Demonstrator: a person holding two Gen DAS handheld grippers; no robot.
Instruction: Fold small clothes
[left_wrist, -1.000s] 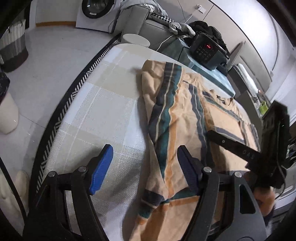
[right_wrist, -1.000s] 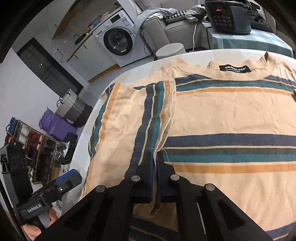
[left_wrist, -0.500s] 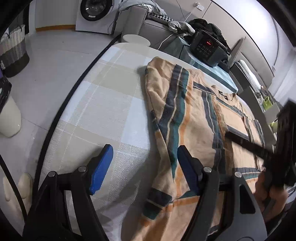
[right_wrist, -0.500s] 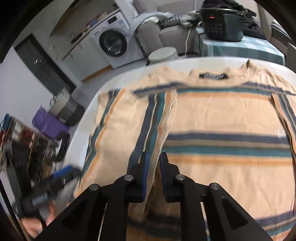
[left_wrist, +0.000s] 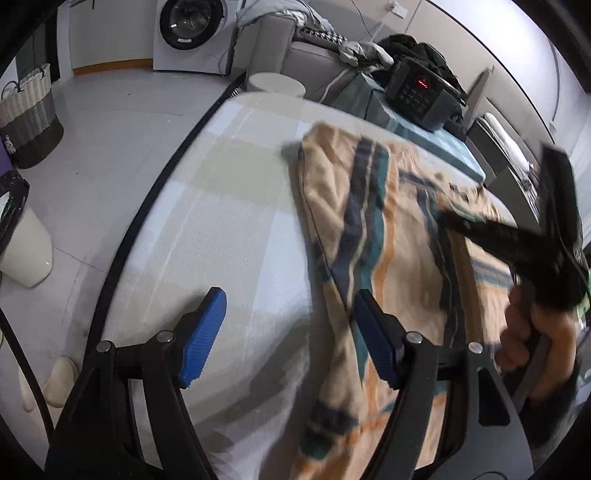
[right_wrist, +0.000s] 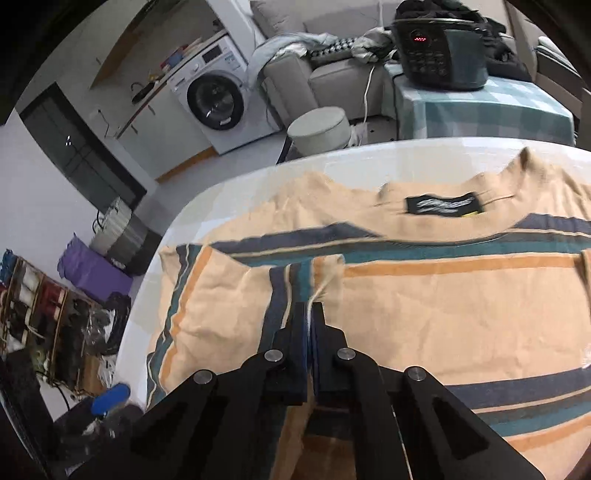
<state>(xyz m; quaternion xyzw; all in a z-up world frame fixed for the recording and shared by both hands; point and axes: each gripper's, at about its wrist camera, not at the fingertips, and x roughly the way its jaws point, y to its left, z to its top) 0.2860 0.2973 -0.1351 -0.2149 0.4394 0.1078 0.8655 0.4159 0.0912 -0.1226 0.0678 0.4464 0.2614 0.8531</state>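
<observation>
Right claw (right_wrist: 309, 314) is pressed together on the hem edge of a folded-over sleeve of the striped T-shirt (right_wrist: 443, 314); within the last half second its jaws closed again after a brief loosening, with the cloth between them. Left claw (left_wrist: 288, 332) stands spread, blue pads apart, nothing between them; one pad is over bare desk (left_wrist: 221, 229), the other over the shirt's side edge. The shirt lies flat on the desk, collar and black neck label (right_wrist: 441, 205) toward the far edge, long axis running from the near edge to the far one, stripes crosswise. Its left sleeve is folded inward onto the body. Bare desk is open left of the shirt up to the dark-trimmed edge. Beyond that edge, on the floor, stands a woven basket (left_wrist: 29, 114); its contents cannot be told. A washing machine (right_wrist: 218, 99) stands farther back
</observation>
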